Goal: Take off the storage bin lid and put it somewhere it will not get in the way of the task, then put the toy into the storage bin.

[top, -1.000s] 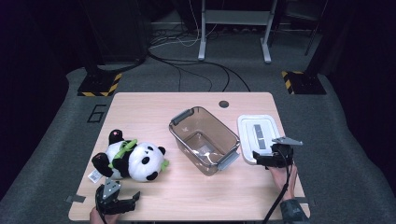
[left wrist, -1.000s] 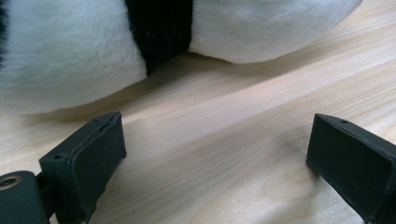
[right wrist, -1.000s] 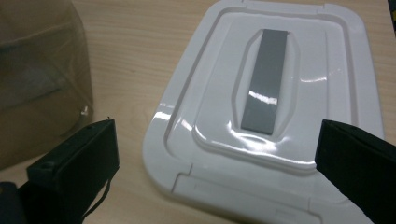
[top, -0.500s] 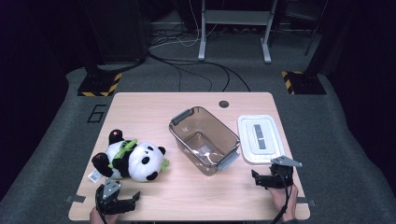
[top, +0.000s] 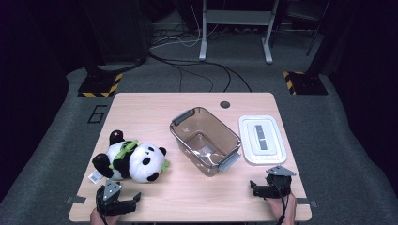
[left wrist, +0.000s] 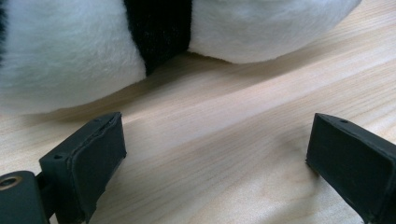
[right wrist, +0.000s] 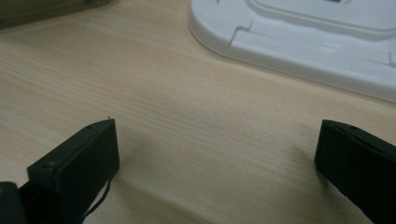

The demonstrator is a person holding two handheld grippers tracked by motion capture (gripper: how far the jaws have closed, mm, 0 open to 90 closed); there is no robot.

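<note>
A black and white panda plush lies on its side at the table's left, its fur close in front of my left gripper. That left gripper rests open at the front left edge, nothing between its jaws. A clear brown plastic bin stands empty in the middle. Its white lid lies flat to the right, and the lid's rim lies just beyond my right gripper. The right gripper rests open on the wood near the front right edge.
The wooden table has a small round hole at the back. Bare wood lies between the two grippers along the front edge. Grey carpet, cables and stand bases surround the table.
My right gripper has drawn back from the white lid toward the front edge and come to rest on the table. The left gripper has not moved.
</note>
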